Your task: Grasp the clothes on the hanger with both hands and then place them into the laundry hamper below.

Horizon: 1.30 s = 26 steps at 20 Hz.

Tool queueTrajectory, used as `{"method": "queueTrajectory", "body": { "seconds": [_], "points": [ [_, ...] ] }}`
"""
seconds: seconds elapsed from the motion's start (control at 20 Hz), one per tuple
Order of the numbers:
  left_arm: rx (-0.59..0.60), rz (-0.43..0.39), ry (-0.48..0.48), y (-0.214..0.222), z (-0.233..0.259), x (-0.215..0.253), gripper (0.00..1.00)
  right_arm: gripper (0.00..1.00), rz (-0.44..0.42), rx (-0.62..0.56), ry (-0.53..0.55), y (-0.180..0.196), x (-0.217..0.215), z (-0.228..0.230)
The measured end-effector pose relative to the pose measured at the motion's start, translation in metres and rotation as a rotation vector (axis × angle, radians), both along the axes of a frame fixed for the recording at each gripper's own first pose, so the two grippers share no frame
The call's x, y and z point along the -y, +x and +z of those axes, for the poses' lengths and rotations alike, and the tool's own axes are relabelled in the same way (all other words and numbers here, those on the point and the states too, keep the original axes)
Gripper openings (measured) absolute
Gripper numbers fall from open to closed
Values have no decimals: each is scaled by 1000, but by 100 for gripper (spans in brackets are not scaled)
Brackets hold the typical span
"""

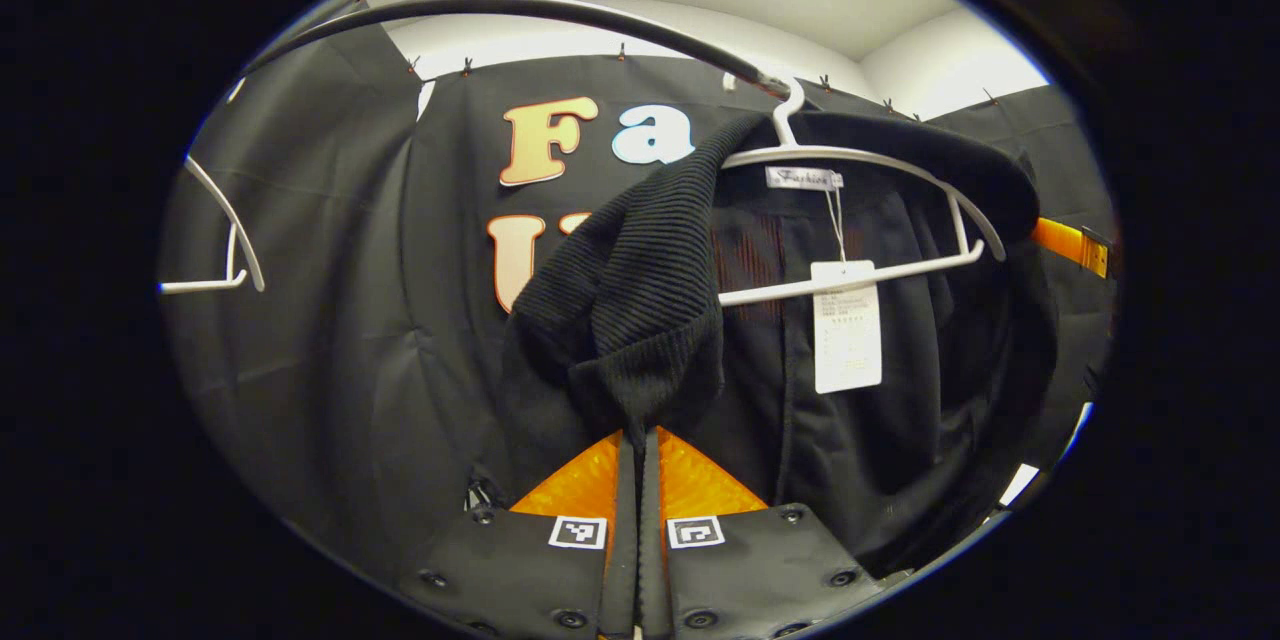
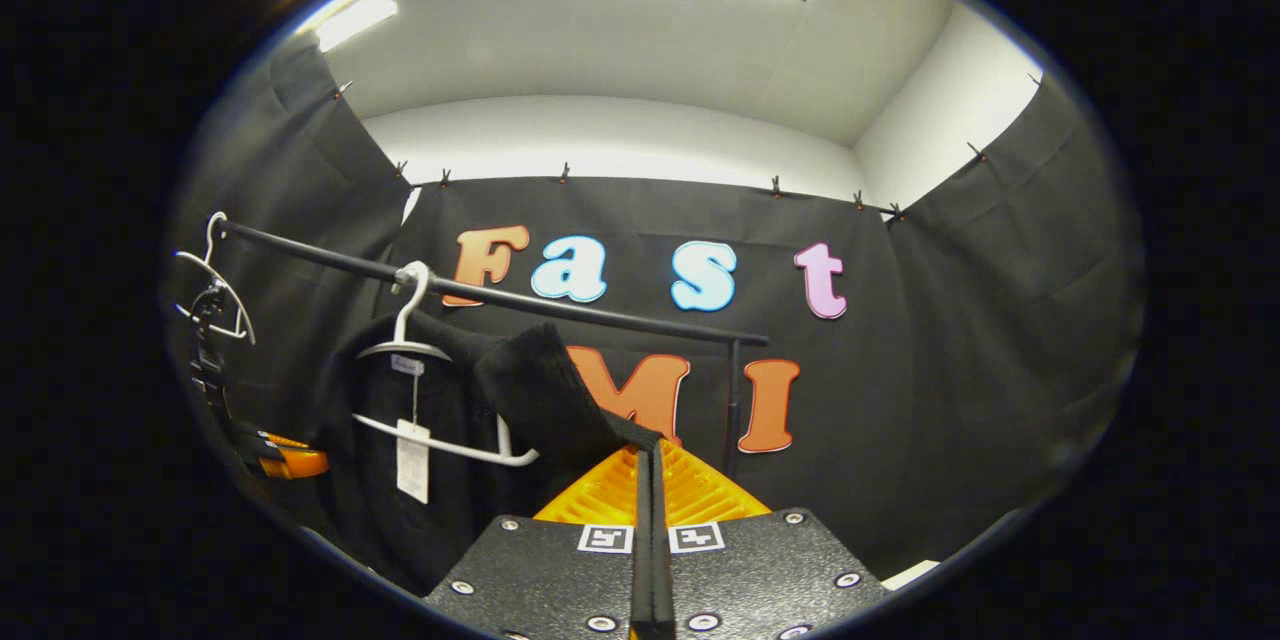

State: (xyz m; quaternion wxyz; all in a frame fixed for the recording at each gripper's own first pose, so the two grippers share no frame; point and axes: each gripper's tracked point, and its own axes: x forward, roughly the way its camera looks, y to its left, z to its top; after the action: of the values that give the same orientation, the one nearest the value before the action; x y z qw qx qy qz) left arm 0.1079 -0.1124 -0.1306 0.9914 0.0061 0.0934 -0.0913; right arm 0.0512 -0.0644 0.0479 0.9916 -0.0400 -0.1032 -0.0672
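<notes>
A black ribbed knit garment (image 1: 640, 290) hangs on a white hanger (image 1: 850, 155) hooked over a black rail (image 1: 520, 8). One shoulder has slid off the hanger arm and droops in a bunch. My left gripper (image 1: 640, 435) is shut on the lower tip of that bunch. In the right gripper view the same garment (image 2: 530, 390) sits left of centre on its hanger (image 2: 450, 447), and my right gripper (image 2: 651, 448) is shut on the fabric of its near shoulder. A paper tag (image 1: 847, 325) dangles from the collar.
An empty white hanger (image 1: 235, 230) hangs farther along the rail (image 2: 310, 250) and also appears as a hanger (image 2: 232, 305) at the far left. The other gripper's body (image 2: 290, 465) shows beside the garment. The black cloth wall stands close behind.
</notes>
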Motion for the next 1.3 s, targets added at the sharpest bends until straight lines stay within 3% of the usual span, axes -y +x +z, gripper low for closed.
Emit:
{"method": "queueTrajectory", "body": {
  "seconds": [0.2,0.3,0.35,0.4,0.45,0.5,0.85,1.1,1.15,1.2,1.3],
  "points": [
    [30,68,-47,9,26,-32,5,0,-17,-29,-2,22,11,-13],
    [54,119,-44,13,41,-51,8,0,-39,-49,-2,41,23,-21],
    [68,140,-36,16,46,-61,8,0,-43,-62,14,50,28,-30],
    [82,157,-29,18,51,-69,8,6,-33,-78,40,59,31,-42],
    [94,166,-27,18,56,-77,8,0,-11,-88,72,69,30,-54],
    [99,170,-31,17,61,-82,9,0,8,-111,108,77,29,-71],
    [132,291,43,20,79,-130,9,0,105,-131,218,91,-20,-143],
    [87,330,33,18,53,-153,9,0,126,-146,167,86,-55,-172],
    [76,339,32,16,47,-159,9,6,132,-152,159,85,-61,-175],
    [60,351,27,16,41,-165,8,0,140,-164,158,84,-67,-180],
    [32,381,23,16,27,-182,9,0,160,-189,154,84,-80,-192]
  ]
}}
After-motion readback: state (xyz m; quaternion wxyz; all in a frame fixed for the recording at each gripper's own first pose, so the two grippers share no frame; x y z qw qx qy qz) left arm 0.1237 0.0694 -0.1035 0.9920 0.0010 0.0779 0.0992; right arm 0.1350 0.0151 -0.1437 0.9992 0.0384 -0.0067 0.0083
